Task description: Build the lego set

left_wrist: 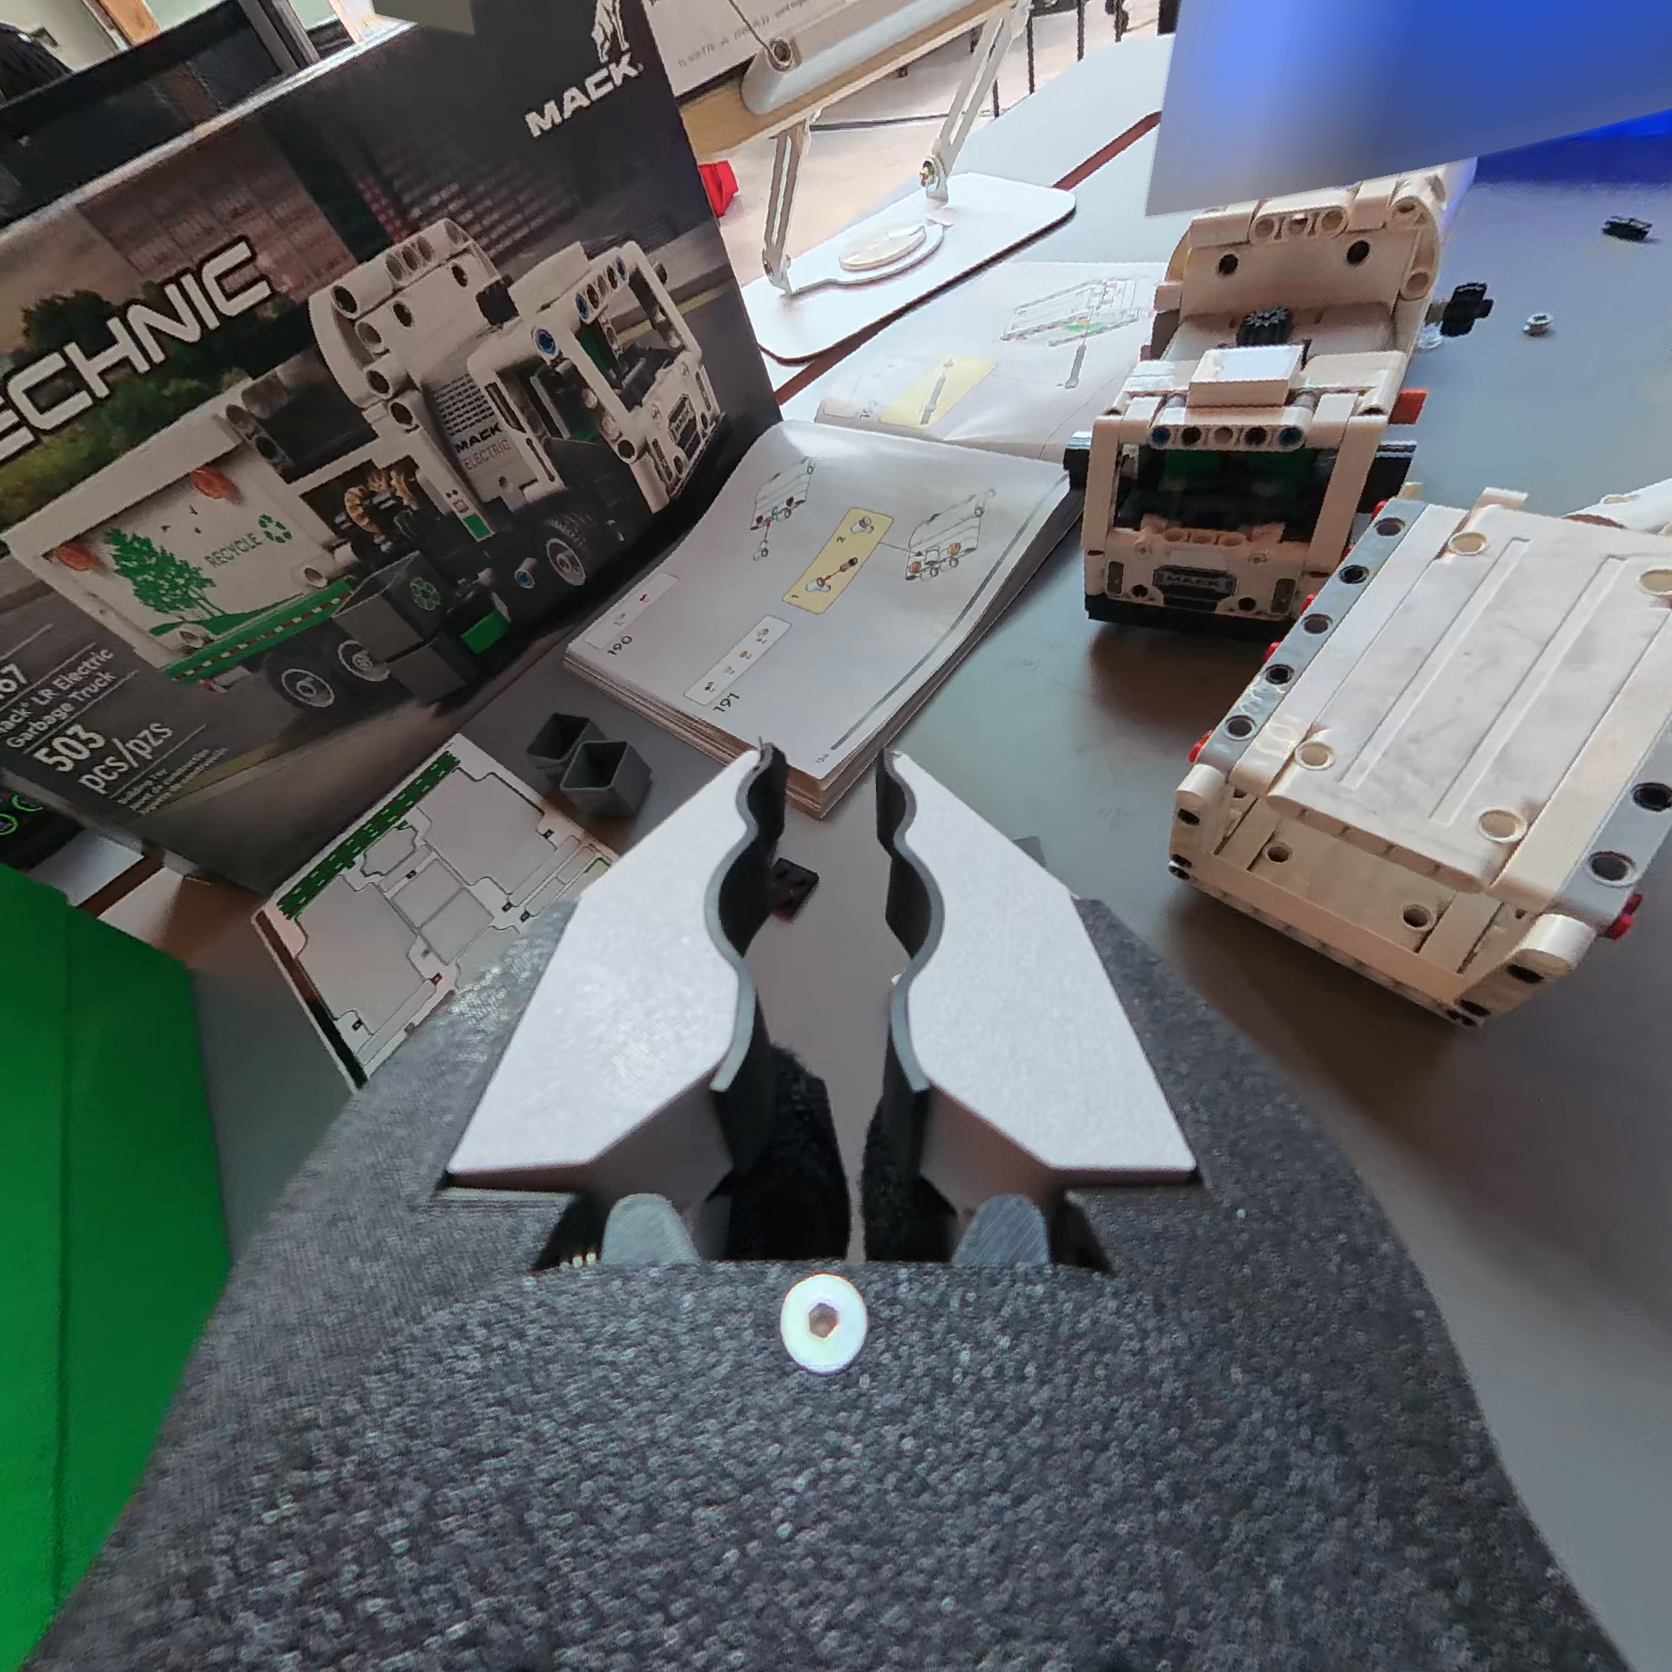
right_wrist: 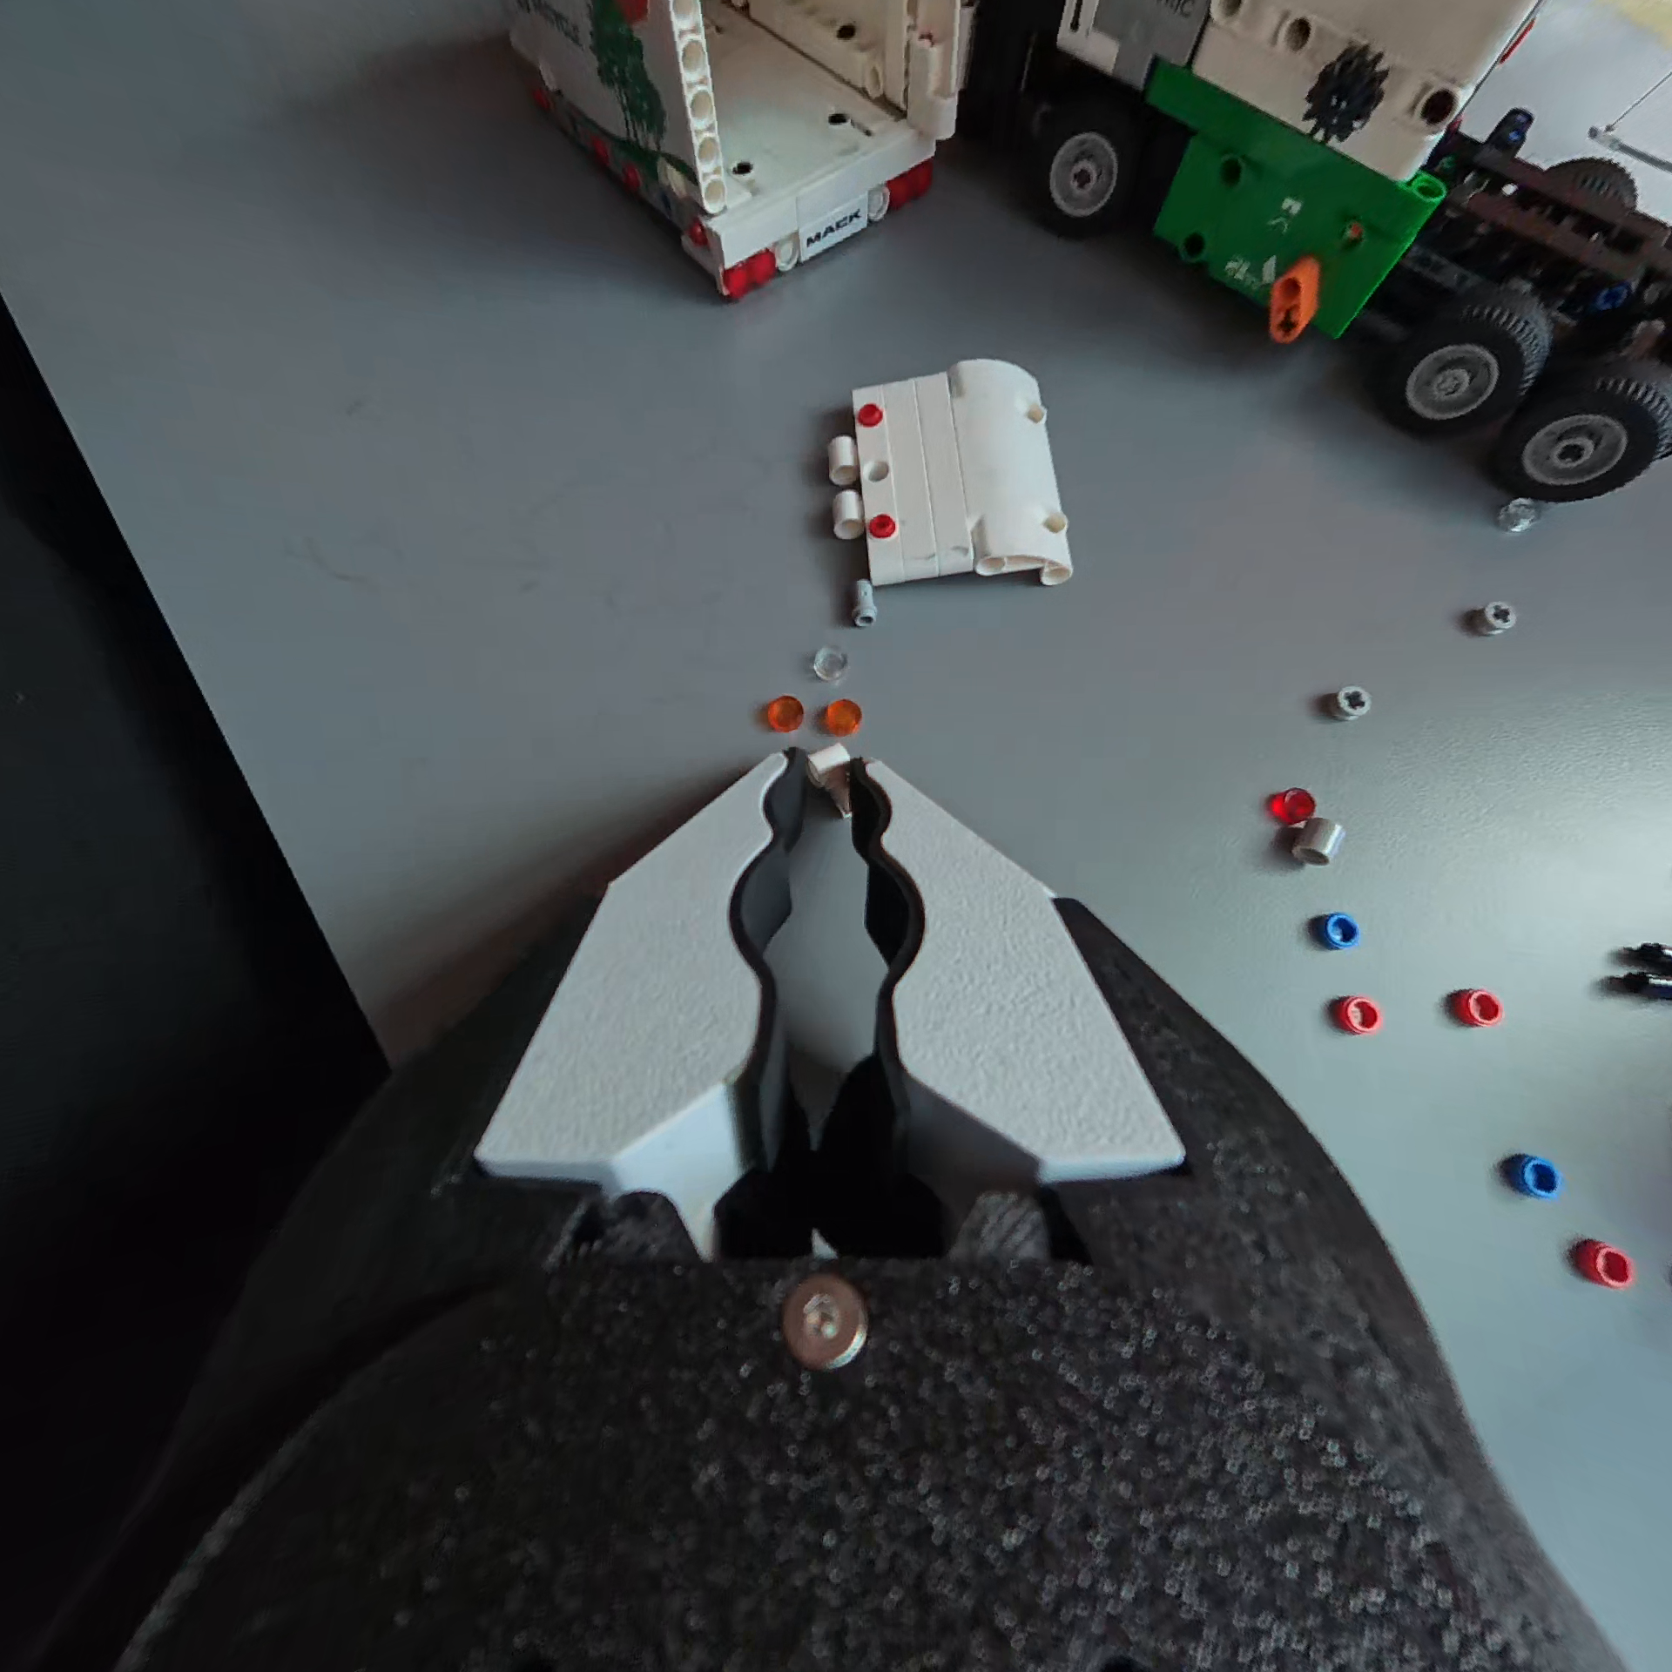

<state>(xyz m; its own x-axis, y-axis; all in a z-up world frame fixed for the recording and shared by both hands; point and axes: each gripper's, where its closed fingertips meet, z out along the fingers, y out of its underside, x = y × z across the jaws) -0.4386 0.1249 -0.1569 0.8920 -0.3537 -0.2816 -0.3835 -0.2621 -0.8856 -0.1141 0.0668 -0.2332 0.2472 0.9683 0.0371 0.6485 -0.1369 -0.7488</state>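
Between right gripper tips: small white piece, pinched.

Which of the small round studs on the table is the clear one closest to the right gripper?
The clear stud just beyond the two orange studs, ahead of the right gripper; the other clear one lies by the truck wheels.

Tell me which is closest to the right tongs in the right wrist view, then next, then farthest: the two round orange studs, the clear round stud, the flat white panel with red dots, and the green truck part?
1. Two round orange studs, just ahead of the right tongs; side by side, too close to rank.
2. Clear round stud, just beyond them.
3. Flat white panel with red dots, straight ahead.
4. Green truck part, far right.
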